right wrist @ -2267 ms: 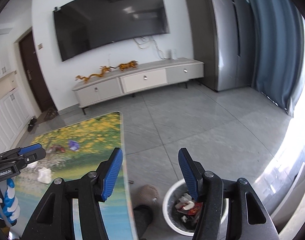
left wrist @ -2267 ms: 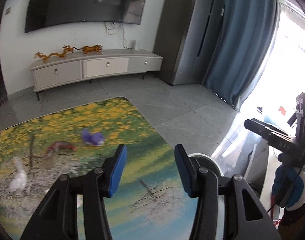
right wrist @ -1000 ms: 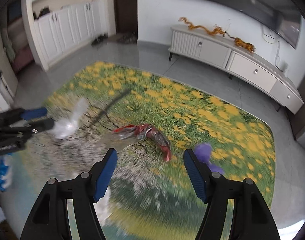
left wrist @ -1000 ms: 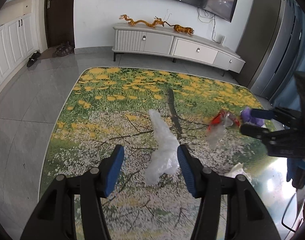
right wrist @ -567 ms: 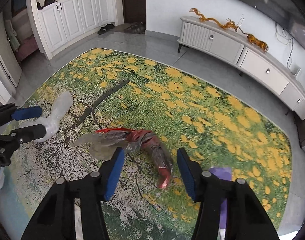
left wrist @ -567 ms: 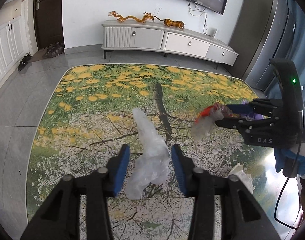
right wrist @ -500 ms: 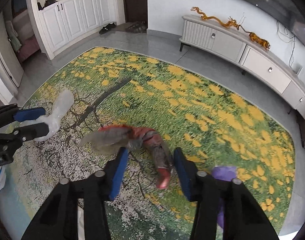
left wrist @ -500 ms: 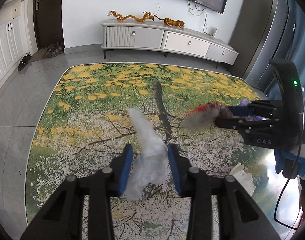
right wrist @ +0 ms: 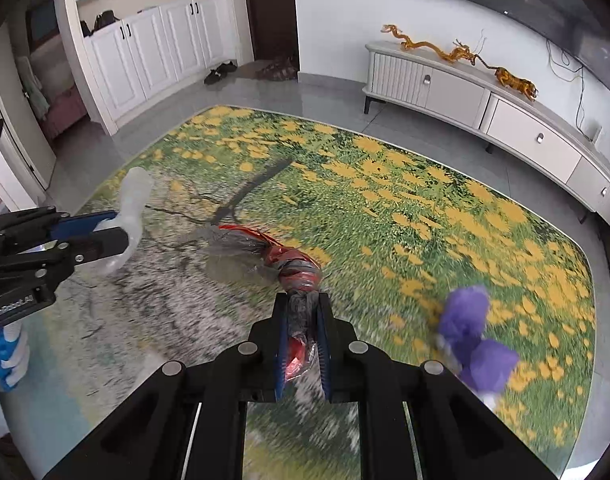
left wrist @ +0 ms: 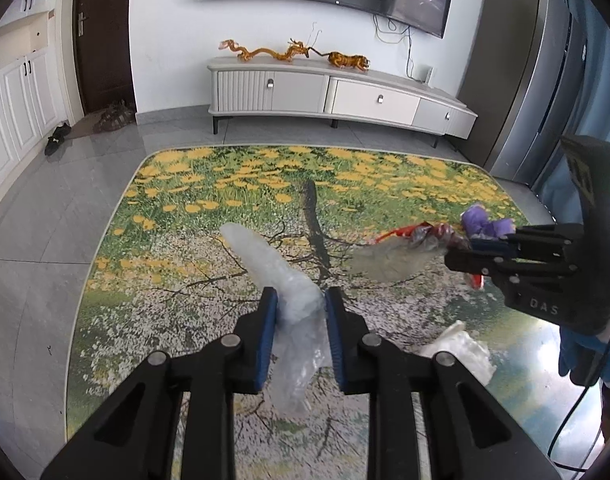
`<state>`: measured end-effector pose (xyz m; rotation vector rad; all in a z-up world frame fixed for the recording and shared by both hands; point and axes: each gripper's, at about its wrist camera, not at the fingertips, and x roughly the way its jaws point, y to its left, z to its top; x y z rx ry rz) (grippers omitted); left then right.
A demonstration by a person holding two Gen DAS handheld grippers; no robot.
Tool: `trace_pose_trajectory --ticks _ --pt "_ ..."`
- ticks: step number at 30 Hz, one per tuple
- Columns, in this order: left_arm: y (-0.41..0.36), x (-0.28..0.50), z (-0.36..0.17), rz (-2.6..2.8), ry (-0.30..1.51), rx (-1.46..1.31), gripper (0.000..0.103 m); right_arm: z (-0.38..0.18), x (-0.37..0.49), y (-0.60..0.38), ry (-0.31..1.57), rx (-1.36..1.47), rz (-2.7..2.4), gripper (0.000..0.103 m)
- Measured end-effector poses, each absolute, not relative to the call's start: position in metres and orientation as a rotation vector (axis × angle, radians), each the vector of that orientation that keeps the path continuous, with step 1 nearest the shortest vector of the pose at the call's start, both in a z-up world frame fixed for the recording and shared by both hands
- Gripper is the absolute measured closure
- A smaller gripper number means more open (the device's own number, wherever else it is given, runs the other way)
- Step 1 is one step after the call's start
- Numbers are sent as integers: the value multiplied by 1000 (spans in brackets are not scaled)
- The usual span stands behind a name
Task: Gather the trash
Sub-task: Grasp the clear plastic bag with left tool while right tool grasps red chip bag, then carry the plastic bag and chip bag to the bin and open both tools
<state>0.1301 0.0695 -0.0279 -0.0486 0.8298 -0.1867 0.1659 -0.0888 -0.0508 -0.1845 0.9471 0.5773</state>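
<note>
Both jaws just closed: left gripper [left wrist: 301, 312] pinching clear plastic [left wrist: 283, 280], right gripper [right wrist: 301, 320] pinching red wrapper [right wrist: 295, 270]

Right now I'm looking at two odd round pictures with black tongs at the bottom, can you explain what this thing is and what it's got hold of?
There is no robot. A person holds a hand-held gripper in each hand, and each carries a wide-angle camera looking out along its two fingers, hence the round, bent look.

One picture is from the left gripper. Its blue-padded jaws have just been closing and now pinch a crumpled clear plastic bag. The other is from the right gripper, whose jaws have just closed on a twisted red and clear wrapper.

Both work over a surface printed with yellow flowers. Unpicked rubbish remains there: a purple crumpled piece and a white crumpled piece. Each gripper also shows in the other's picture.
</note>
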Motion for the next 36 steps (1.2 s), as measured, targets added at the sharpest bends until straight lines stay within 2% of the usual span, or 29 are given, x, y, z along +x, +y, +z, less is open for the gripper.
trace_pose_trajectory --ticks 21,36 --pt "30 42 40 -205 655 42 80 35 56 -163 799 -29 470 91" --pt "-46 6 69 -321 590 156 80 66 -23 -254 706 77 291 91"
